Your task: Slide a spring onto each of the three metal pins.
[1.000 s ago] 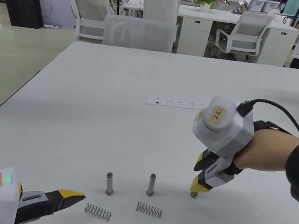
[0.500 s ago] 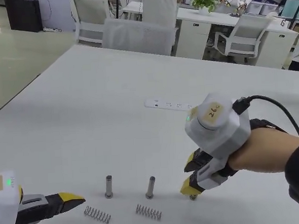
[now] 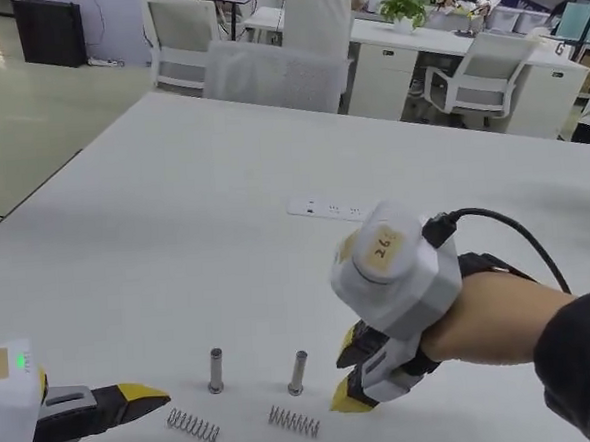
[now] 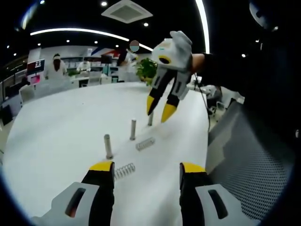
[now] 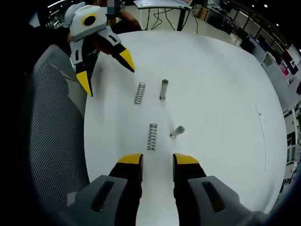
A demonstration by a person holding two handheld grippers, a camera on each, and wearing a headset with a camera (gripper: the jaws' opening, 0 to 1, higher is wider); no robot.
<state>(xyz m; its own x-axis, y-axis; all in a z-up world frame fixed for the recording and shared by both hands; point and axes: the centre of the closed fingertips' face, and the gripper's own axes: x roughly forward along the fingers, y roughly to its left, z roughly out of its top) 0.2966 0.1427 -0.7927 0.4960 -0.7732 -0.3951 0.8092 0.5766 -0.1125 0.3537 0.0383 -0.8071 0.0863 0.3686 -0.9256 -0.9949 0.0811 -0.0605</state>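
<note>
Your right gripper (image 3: 343,380) has swung left; near spring (image 5: 152,136) lies lengthwise just ahead of its spread, empty fingers (image 5: 130,159); left gripper (image 4: 146,166) farther, spread too.

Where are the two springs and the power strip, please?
Left spring (image 3: 194,425): head view, middle coils.
Right spring (image 3: 294,421): head view, middle coils.
Power strip (image 3: 327,210): head view, top face.

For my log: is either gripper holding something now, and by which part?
Nothing is held: the left gripper and the right gripper are both open and empty.
</note>
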